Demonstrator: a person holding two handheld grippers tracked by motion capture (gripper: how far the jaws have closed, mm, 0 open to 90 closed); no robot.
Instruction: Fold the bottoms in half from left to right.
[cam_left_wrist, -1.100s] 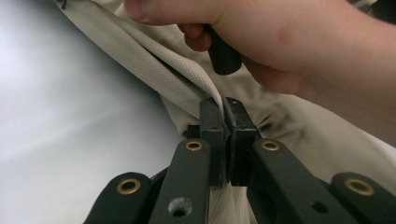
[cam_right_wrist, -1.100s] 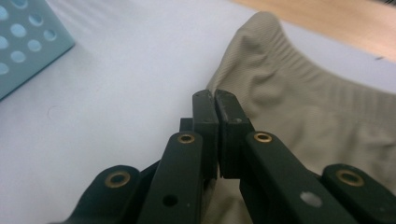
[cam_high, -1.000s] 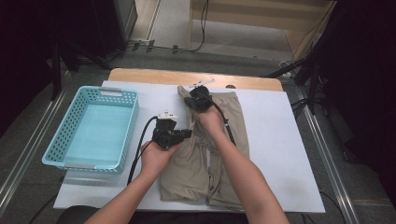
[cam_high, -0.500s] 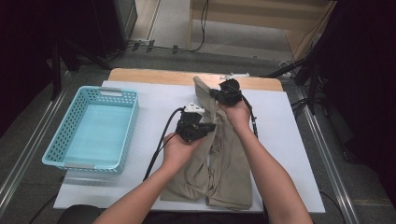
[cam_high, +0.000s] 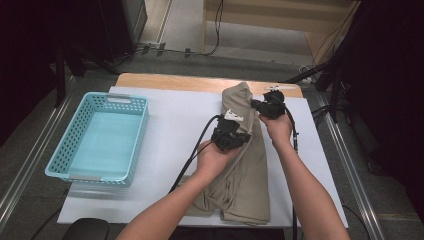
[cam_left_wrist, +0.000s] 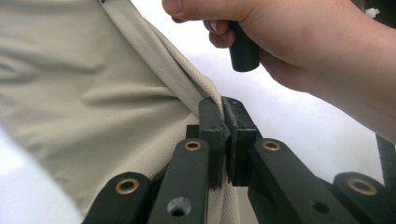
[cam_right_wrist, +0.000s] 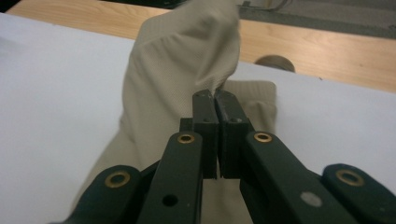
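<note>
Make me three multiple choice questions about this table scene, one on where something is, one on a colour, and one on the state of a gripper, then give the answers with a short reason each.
1. Where does the basket stand relative to the trousers?
A. To their left, near the sheet's left edge
B. On top of them
C. To their right

2. What colour is the basket?
A. Red
B. Light blue
C. Black

3. How does the left gripper stand?
A. Wide open above the cloth
B. Shut on the trousers
C. Lying on the table, let go

Answers:
1. A, the high view shows it apart from the cloth, on the white sheet's left side.
2. B, its perforated walls are pale turquoise blue.
3. B, the left gripper view shows beige cloth pinched between the closed jaws.
</note>
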